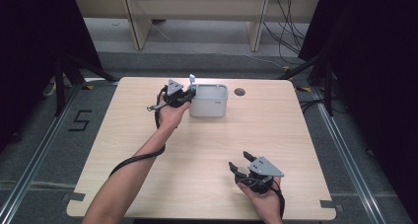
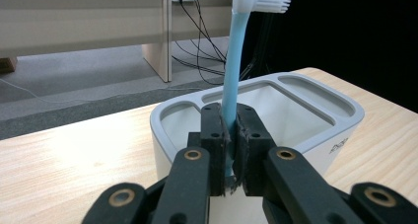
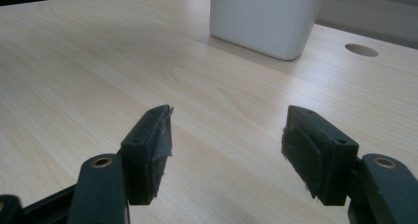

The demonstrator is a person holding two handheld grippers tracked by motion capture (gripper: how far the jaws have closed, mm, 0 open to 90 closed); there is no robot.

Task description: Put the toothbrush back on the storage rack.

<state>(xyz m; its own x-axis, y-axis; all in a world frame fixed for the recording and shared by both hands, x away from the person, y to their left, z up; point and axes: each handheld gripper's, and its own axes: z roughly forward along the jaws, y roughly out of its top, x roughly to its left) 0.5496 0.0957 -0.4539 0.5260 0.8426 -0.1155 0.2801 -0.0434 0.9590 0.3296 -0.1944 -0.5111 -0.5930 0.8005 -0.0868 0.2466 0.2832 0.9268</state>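
While upright, blue toothbrush (image 2: 231, 81) — white bristles — clamped in left gripper (image 2: 230, 135) jaws; right gripper (image 3: 226, 145) jaws apart.

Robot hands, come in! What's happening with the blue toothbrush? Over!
Left gripper shut on toothbrush, upright, beside holder. Right gripper open, empty, low over table. Nothing in the way.
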